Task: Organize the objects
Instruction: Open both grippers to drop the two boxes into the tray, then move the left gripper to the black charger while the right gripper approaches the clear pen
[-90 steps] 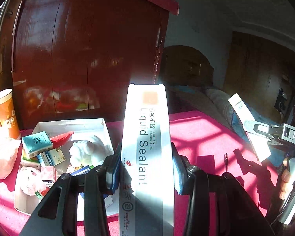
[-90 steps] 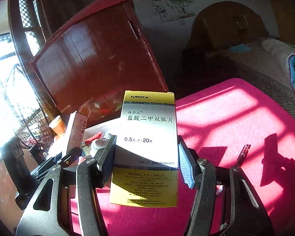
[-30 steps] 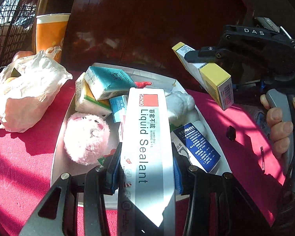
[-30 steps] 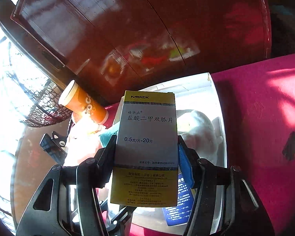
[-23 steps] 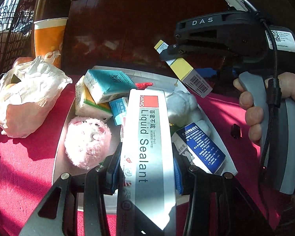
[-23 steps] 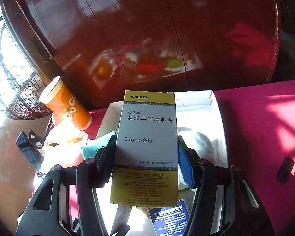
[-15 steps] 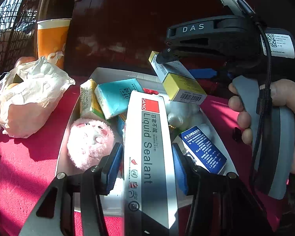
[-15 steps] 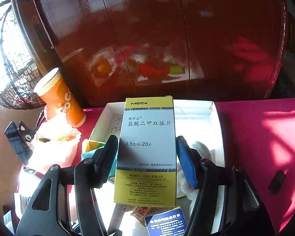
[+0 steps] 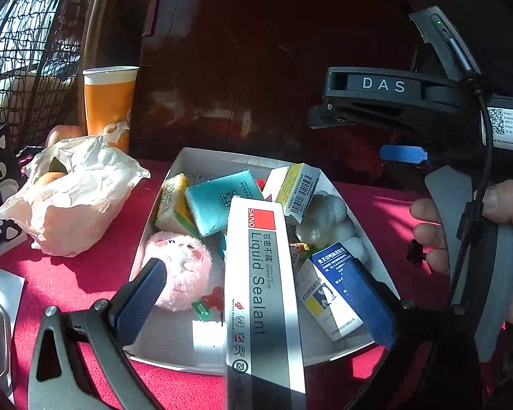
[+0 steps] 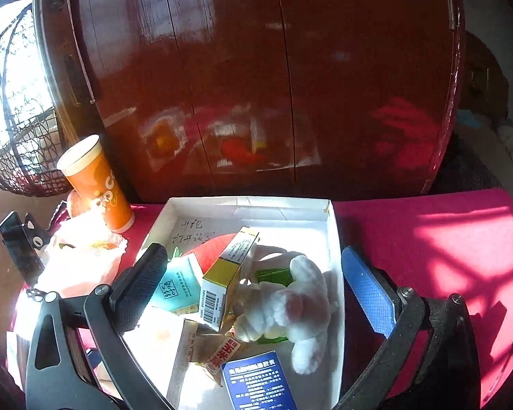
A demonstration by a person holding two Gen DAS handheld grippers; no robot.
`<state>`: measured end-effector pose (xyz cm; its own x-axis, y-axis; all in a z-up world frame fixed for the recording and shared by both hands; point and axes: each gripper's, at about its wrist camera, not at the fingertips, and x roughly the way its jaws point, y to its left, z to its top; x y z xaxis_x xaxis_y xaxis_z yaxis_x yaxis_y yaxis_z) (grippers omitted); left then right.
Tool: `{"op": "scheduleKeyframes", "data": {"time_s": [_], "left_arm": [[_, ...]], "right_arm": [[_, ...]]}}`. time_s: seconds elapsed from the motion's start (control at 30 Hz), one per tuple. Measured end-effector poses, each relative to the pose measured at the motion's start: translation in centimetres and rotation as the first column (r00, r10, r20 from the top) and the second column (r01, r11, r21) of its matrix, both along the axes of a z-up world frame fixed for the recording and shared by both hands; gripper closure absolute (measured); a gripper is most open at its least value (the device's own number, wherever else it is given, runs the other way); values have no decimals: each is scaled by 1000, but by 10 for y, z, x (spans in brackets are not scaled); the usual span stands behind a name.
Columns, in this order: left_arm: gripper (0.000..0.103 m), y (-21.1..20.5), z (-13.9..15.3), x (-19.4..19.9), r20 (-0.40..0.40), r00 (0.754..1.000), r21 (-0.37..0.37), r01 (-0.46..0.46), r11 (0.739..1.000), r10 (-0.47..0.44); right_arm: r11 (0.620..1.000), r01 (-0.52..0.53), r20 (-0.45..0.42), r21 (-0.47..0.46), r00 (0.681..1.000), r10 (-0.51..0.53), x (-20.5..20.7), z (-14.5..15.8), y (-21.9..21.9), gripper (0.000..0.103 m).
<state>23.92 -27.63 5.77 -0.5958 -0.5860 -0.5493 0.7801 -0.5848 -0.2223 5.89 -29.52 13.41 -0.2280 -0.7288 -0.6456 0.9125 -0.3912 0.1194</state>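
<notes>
A white tray (image 9: 174, 184) full of small items sits on the pink tablecloth. The long white "Liquid Sealant" box (image 9: 263, 290) lies tilted over the tray's front rim, on the things inside. My left gripper (image 9: 253, 266) straddles it with its jaws still opening and both pads well clear of its sides. The yellow and white medicine box (image 10: 222, 283) leans among the tray's (image 10: 335, 239) contents, also visible from the left as the yellow box (image 9: 294, 184). My right gripper (image 10: 253, 253) hovers above it with its jaws opening and nothing between them.
In the tray are a pink plush (image 9: 181, 270), a white plush (image 10: 290, 300), a teal pack (image 9: 222, 201) and a blue and white box (image 9: 328, 290). An orange cup (image 9: 109, 106) and a crumpled bag (image 9: 71, 188) stand left. A red cabinet (image 10: 256, 85) rises behind.
Both grippers have gone from shut to wide open. The yellow box has dropped from the right gripper into the tray. The sealant box has been let go and lies on the tray.
</notes>
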Motion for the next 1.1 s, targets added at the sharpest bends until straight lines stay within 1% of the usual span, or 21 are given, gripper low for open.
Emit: {"op": "scheduleKeyframes", "data": {"time_s": [0.17,0.3,0.43,0.63,0.87,1.03,1.1], "left_arm": [[0,2,7,4,0,1000,-6,-17,1000,17],[0,6,17,10,-22,999,-20,-35,999,34],[0,14,28,8,-29,999,-43,-25,999,24],[0,30,37,-10,-18,999,-57,34,998,-35],[0,49,37,-37,8,993,-64,115,991,-115],[0,62,32,-58,11,980,-36,201,979,-201],[0,69,30,-66,24,972,-30,235,971,-235]], "right_arm": [[1000,9,0,-6,1000,-9,-4,3,15,0],[1000,21,-10,-13,1000,-21,-9,6,28,0],[999,34,-17,-18,999,-34,-17,6,45,0],[998,61,-17,-4,998,-61,-36,2,73,0],[992,127,-32,18,991,-126,-64,-10,115,0],[981,190,-3,37,982,-190,-92,-26,147,0],[974,221,9,50,975,-221,-104,-35,162,0]]}}
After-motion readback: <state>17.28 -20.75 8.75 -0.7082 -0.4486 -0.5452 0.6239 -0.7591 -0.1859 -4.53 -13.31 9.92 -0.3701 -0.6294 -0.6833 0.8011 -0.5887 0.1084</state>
